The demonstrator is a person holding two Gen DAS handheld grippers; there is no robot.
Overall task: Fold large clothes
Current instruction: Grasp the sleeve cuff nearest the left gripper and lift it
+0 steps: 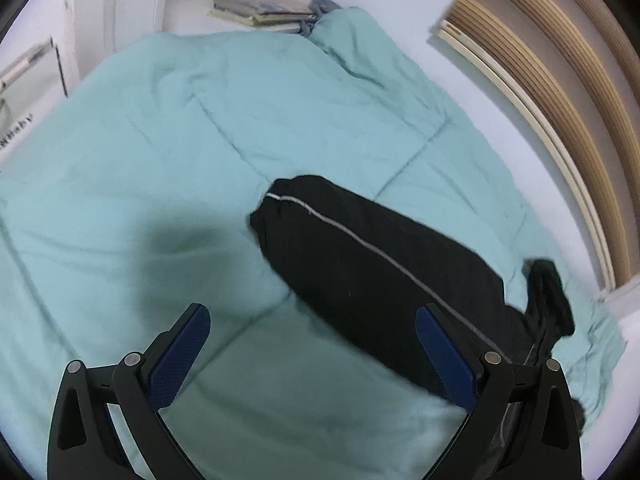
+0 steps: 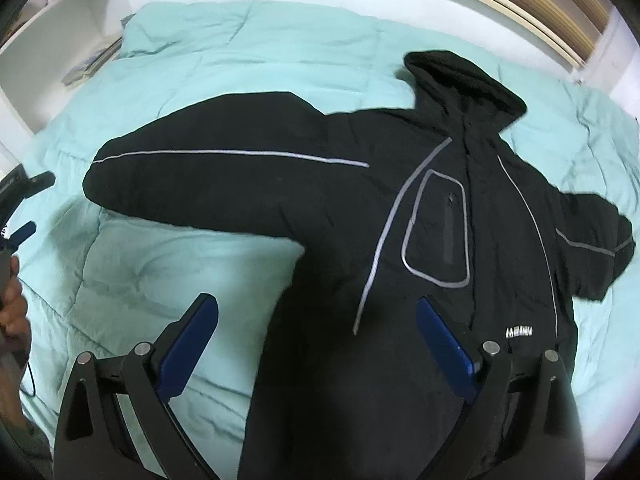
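Observation:
A black hooded jacket (image 2: 460, 208) with grey piping lies front up on a mint green quilt (image 2: 280, 56), sleeves spread out and hood toward the headboard. Its left-hand sleeve (image 1: 360, 256) also shows in the left wrist view, reaching across the quilt (image 1: 200, 128). My left gripper (image 1: 312, 316) is open and empty above the quilt beside the sleeve end. It also shows at the left edge of the right wrist view (image 2: 28, 208). My right gripper (image 2: 316, 308) is open and empty above the jacket's lower body.
A wooden slatted headboard (image 1: 560, 80) runs along the far side of the bed. A white shelf with stacked books (image 1: 260, 12) stands beyond the quilt's corner. White shelving (image 2: 60, 40) is at the left in the right wrist view.

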